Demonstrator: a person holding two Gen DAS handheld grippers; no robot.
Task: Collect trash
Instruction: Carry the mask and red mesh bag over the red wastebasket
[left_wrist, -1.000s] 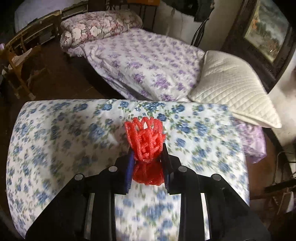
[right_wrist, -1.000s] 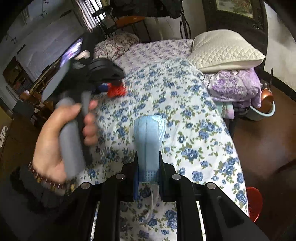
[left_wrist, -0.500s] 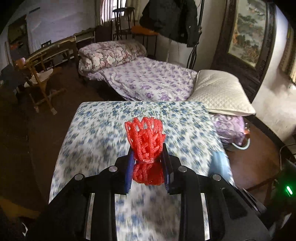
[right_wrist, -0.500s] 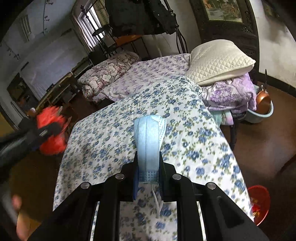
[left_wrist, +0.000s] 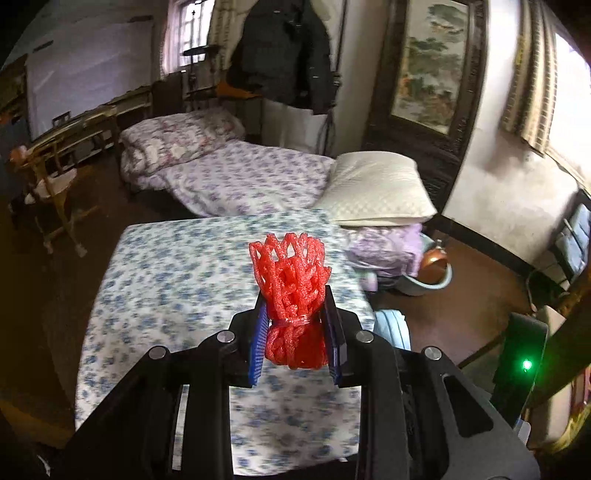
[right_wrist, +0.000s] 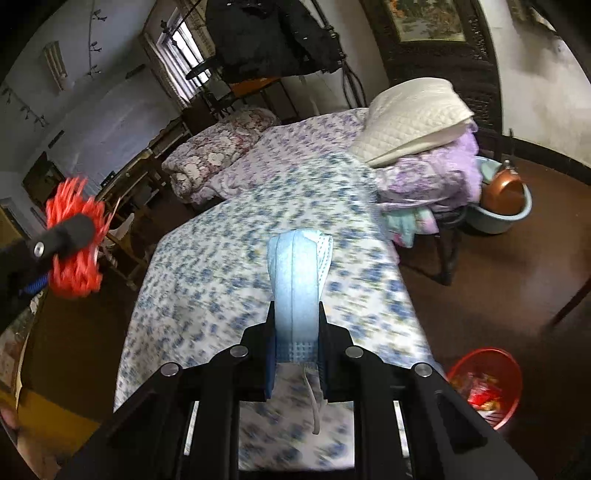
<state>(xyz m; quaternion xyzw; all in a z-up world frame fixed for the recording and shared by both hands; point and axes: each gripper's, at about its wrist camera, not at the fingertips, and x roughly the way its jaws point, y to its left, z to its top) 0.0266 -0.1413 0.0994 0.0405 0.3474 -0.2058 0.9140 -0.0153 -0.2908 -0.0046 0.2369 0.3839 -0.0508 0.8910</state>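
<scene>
left tool (left_wrist: 295, 325) clamps red foam net (left_wrist: 290, 273), a springy open mesh bunched at its waist; right tool (right_wrist: 295, 325) pinches blue mask (right_wrist: 297, 280), a soft pleated fabric folded over, ear cord dangling. both are held off the bed (right_wrist: 207, 258), above its foot edge. pickup done; drop left. red bin (right_wrist: 506, 373), part full, on floor past the bed's right corner.

I can read no text, label, brand, number or sign on anything in my two camera views now.
</scene>
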